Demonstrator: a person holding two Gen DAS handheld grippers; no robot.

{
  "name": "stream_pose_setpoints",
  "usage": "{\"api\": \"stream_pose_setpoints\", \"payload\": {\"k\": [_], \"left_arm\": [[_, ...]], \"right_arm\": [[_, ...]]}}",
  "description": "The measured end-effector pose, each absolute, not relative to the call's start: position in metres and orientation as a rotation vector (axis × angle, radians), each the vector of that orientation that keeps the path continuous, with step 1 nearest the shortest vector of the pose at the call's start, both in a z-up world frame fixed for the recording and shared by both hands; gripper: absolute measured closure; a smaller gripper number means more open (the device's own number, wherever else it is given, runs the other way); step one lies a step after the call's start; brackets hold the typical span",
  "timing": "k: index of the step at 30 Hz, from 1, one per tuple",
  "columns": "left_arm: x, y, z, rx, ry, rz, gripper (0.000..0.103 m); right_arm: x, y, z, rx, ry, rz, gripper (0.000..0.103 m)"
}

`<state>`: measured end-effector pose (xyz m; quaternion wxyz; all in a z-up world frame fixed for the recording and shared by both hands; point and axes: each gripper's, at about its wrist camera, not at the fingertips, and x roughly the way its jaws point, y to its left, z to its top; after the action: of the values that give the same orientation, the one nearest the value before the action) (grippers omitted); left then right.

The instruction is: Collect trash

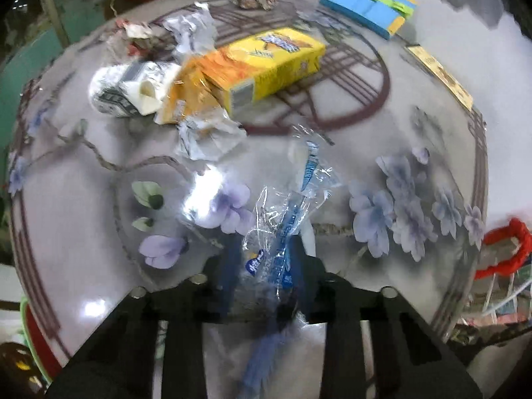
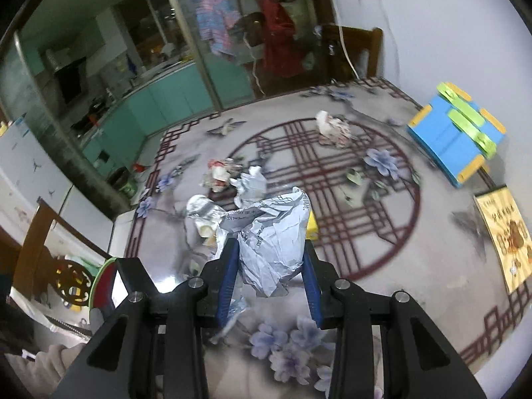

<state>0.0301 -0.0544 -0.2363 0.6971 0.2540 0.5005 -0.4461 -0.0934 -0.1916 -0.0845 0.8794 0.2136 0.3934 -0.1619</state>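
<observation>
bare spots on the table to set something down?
Free: the stretch between the yellow box, blue box and gold card. Crowded: crumpled paper, foil cup and wrappers left of the yellow box.

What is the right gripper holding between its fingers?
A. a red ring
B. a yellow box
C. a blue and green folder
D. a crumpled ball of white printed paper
D: in the right wrist view, the right gripper has its blue fingers pressed on both sides of a crumpled white paper with printed text, lifted above the table.
</observation>
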Motion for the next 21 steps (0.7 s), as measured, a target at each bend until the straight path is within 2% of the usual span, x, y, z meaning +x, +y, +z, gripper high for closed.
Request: {"api": "stream_pose_setpoints", "payload": {"k": [1,4,8,12,21], "left_arm": [[0.032,-0.051,-0.231,0.543,1.110,-0.966,0.092],[0.040,-0.035,-0.210,0.438,1.104,-0.882,0.094],[0.050,0.002,-0.173,0.278,1.074,-0.746,0.094],[0.060,0.039,-0.143,0.243,1.025,-0.597,0.094],[0.075,0.110,-0.114,0.169,0.951,-0.417,0.094]], "right_arm": [[-0.095,-0.194,-0.086,0.455,0.823,-0.337,0.068],[-0.096,-0.199,-0.092,0.482,0.830,-0.321,0.068],[-0.081,-0.186,-0.091,0.459,0.827,-0.262,0.068],[-0.059,-0.162,-0.087,0.424,0.828,-0.190,0.068],[-0.011,-0.092,-0.081,0.352,0.834,-0.010,0.068]]}}
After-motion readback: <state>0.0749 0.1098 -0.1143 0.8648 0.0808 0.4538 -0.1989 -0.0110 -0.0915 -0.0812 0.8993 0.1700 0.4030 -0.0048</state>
